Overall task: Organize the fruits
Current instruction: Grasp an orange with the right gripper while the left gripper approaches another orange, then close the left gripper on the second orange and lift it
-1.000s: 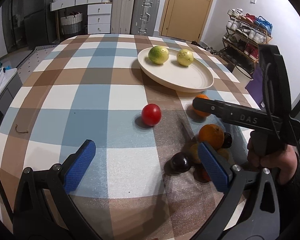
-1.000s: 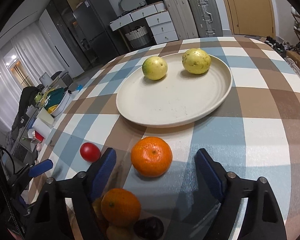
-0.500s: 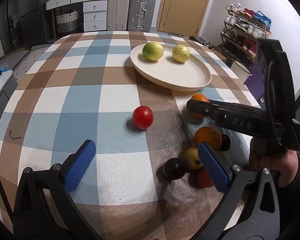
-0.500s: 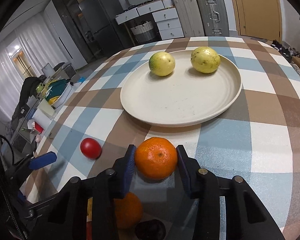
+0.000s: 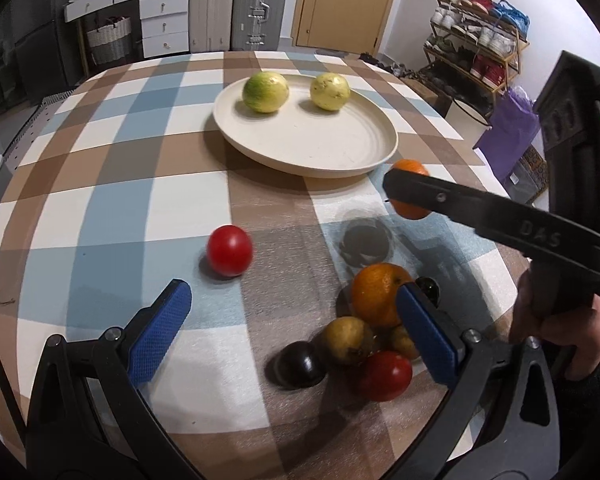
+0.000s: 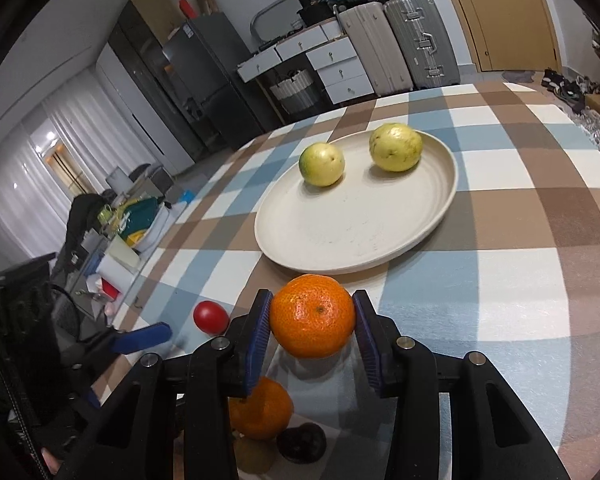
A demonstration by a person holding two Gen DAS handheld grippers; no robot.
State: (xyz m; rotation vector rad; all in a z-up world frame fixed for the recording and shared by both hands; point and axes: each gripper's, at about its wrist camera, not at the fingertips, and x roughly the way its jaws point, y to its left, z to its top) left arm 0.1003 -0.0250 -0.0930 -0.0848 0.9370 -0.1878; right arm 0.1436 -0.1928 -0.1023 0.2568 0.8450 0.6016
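Observation:
My right gripper point(image 6: 312, 322) is shut on an orange mandarin point(image 6: 313, 321) and holds it above the checked tablecloth, just short of the cream plate point(image 6: 384, 252). The plate carries a green-yellow fruit point(image 6: 321, 164) and a yellow fruit point(image 6: 396, 147). In the left wrist view the held mandarin point(image 5: 409, 169) shows behind the right gripper's finger, with its shadow on the cloth below. My left gripper point(image 5: 296, 322) is open and empty, low over the table. A red tomato point(image 5: 229, 250) lies ahead of it. A second orange point(image 5: 378, 294) sits in a fruit pile by its right finger.
The pile also holds a dark plum point(image 5: 299, 365), a yellow-brown fruit point(image 5: 347, 339), a red fruit point(image 5: 387, 376) and another dark fruit point(image 5: 428, 286). The round table's edge curves close on the right. Suitcases, drawers and a shoe rack stand beyond.
My right gripper closed on the mandarin and lifted it off the cloth toward the plate. My left gripper drew back slightly and stayed open.

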